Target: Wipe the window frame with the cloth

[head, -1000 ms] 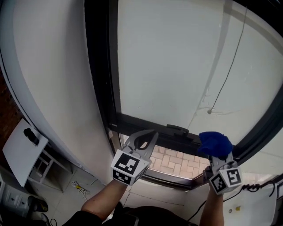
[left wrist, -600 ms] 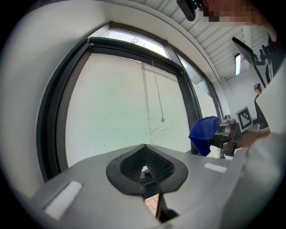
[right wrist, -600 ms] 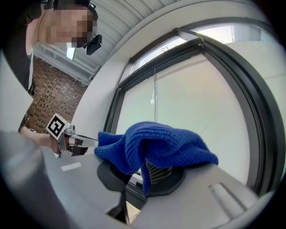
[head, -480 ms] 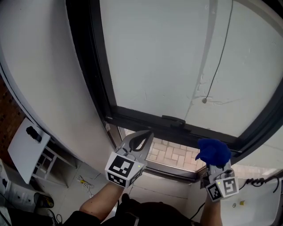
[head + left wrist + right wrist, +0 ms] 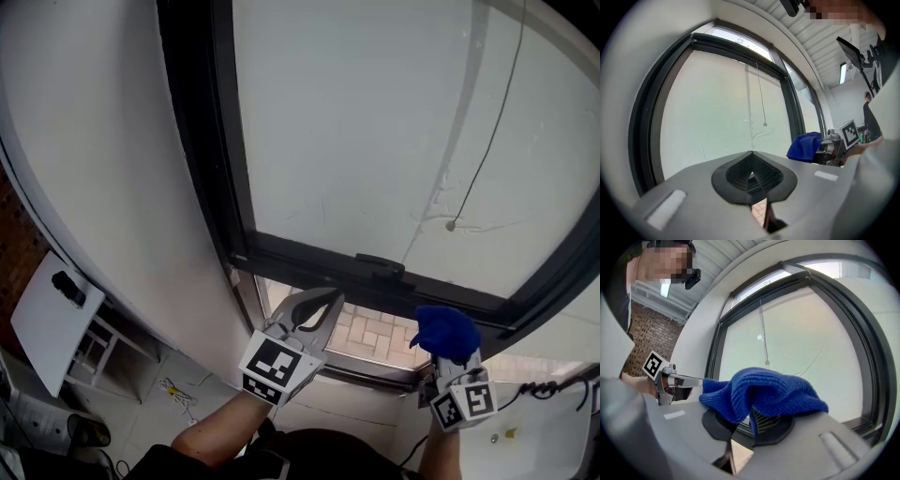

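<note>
A dark window frame (image 5: 309, 260) runs up the left and along the bottom of a pale blind-covered pane. My right gripper (image 5: 446, 349) is shut on a bunched blue cloth (image 5: 445, 332), held just below the frame's bottom rail at the right. That cloth (image 5: 761, 392) drapes over the right gripper's jaws in the right gripper view, and shows as the cloth (image 5: 804, 146) at the right of the left gripper view. My left gripper (image 5: 323, 302) points up at the bottom rail, shut and holding nothing; its pads (image 5: 751, 173) meet.
A thin blind cord with a small weight (image 5: 451, 225) hangs before the pane. Below the rail an opening shows brick paving (image 5: 375, 336). A white wall (image 5: 94, 169) curves along the left. A white shelf unit (image 5: 56, 323) stands low left.
Both grippers stay below the bottom rail with little change; the head view has shifted a little, and the left gripper sits slightly further right.
</note>
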Available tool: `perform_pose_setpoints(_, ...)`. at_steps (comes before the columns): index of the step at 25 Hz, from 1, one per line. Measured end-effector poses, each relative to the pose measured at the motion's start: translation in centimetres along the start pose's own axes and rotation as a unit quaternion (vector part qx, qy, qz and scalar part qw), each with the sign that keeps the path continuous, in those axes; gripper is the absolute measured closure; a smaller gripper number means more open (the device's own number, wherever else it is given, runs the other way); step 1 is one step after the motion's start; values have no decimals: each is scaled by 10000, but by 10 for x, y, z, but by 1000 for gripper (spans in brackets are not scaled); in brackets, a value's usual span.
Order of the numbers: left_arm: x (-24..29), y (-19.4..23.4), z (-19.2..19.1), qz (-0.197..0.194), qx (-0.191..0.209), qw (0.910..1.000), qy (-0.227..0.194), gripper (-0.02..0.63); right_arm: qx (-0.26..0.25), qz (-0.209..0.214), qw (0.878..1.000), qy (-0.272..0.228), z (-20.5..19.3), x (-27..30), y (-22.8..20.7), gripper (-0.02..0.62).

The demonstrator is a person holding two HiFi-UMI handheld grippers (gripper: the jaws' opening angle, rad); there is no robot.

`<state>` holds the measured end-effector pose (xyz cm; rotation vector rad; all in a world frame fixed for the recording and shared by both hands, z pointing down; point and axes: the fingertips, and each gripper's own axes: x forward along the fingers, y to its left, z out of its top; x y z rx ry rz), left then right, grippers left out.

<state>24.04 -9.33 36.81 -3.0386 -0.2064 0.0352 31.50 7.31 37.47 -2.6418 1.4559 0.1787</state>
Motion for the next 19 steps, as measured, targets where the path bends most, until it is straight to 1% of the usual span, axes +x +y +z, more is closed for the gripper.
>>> perform_pose_setpoints(4,-2,4,-3,17,1,10000,-11,614,-8,-21,10000,71,-8,2,0,545)
perform_pose_setpoints(9,-6,1,2,-117,30,9998,-179,614,5,-17,10000,36,-8,3,4,545)
perform_pose_setpoints(13,-8,3,-5,-29,-44,10000,-60,614,-42,-30,9999,100,-10,2,5,545)
perform_pose_setpoints(19,-10,8,-9,62,-91,9999,-7,614,-18,-58,9998,195,-15,2,7,545)
